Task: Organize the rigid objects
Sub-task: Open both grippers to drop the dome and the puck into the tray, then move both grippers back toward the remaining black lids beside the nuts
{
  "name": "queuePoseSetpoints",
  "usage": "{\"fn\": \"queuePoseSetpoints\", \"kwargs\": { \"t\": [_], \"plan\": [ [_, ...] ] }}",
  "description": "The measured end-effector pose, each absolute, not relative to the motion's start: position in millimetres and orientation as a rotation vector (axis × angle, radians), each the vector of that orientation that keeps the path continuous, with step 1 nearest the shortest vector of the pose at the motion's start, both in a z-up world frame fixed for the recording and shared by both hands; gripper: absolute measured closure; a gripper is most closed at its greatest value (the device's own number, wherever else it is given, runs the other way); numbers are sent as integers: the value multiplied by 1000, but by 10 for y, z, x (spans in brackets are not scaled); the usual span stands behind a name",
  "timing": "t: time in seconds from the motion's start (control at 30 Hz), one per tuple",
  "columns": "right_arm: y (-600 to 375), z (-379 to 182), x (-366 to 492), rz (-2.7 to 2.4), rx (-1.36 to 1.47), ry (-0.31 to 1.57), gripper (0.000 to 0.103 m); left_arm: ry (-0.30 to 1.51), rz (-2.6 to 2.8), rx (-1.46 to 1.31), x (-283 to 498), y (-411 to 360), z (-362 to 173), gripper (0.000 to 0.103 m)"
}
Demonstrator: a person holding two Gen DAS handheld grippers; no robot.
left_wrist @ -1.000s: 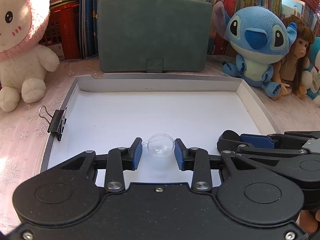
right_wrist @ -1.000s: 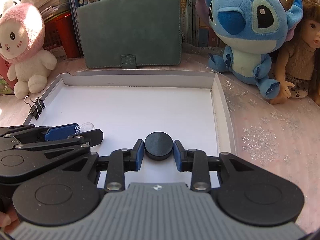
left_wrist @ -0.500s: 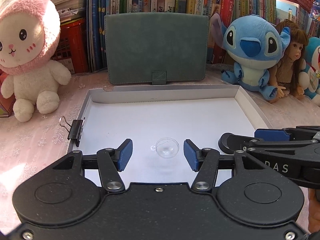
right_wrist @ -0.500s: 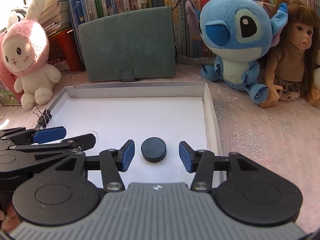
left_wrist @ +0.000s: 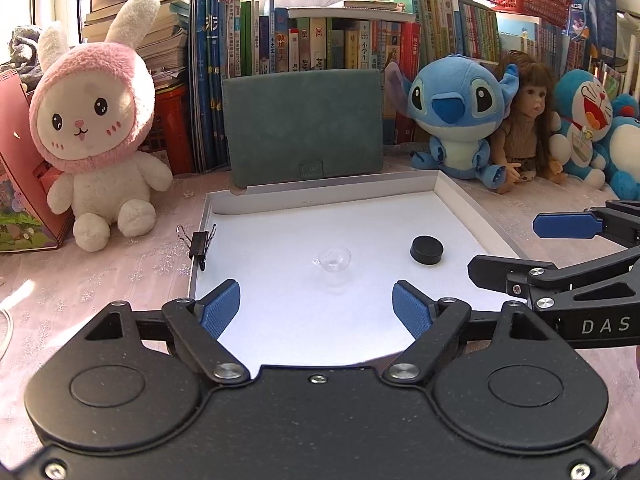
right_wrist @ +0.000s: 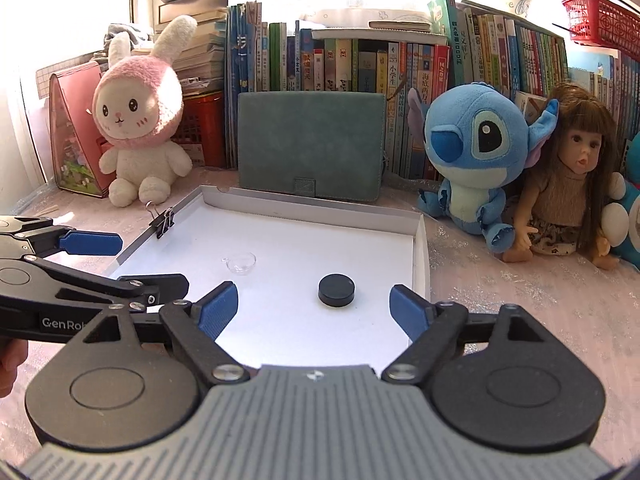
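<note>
On the pink tablecloth (left_wrist: pixel 120 276) lies a shallow white tray (left_wrist: pixel 460 196), and both things of the task rest on its white floor. Near the middle of the tray sits a small clear cup (left_wrist: pixel 334 259), transparent and with a little lip on its left side; to the right of it, apart from it, lies a black round puck (left_wrist: pixel 427 249), flat on its face. Nearest to the camera, the left gripper (left_wrist: pixel 316 306) hangs over the near part of the tray, its blue pads far from each other and its jaws opening; nothing is between them, and the clear cup stands beyond the fingertips, untouched. In the right wrist view the right gripper (right_wrist: pixel 314 307) is in the same condition: jaws opening, pads wide, and the black round puck (right_wrist: pixel 336 289) lies on the tray just ahead of the gap, not touched by either pad. Each gripper also shows from the side in the other's view. A black binder clip (left_wrist: pixel 199 243) is fastened on the left rim of the tray. Behind the tray stands a green case (left_wrist: pixel 302 124) upright against a row of books (left_wrist: pixel 320 44), with a pink-hooded rabbit plush (left_wrist: pixel 94 128) at the left and a blue plush (left_wrist: pixel 456 116) and a doll (left_wrist: pixel 524 120) at the right.
</note>
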State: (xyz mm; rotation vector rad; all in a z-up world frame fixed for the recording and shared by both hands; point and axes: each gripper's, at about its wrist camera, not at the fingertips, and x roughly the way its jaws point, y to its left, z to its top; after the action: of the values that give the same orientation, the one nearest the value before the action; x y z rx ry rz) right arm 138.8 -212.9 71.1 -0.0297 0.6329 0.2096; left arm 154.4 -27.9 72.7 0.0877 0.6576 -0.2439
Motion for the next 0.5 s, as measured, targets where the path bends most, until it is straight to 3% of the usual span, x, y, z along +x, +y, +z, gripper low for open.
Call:
{"fn": "queuePoseSetpoints", "kwargs": {
  "t": [0.5],
  "plan": [
    [-2103,559,614,246,-79,545,0,644,-329,30,748,-73,583,16]
  ]
}}
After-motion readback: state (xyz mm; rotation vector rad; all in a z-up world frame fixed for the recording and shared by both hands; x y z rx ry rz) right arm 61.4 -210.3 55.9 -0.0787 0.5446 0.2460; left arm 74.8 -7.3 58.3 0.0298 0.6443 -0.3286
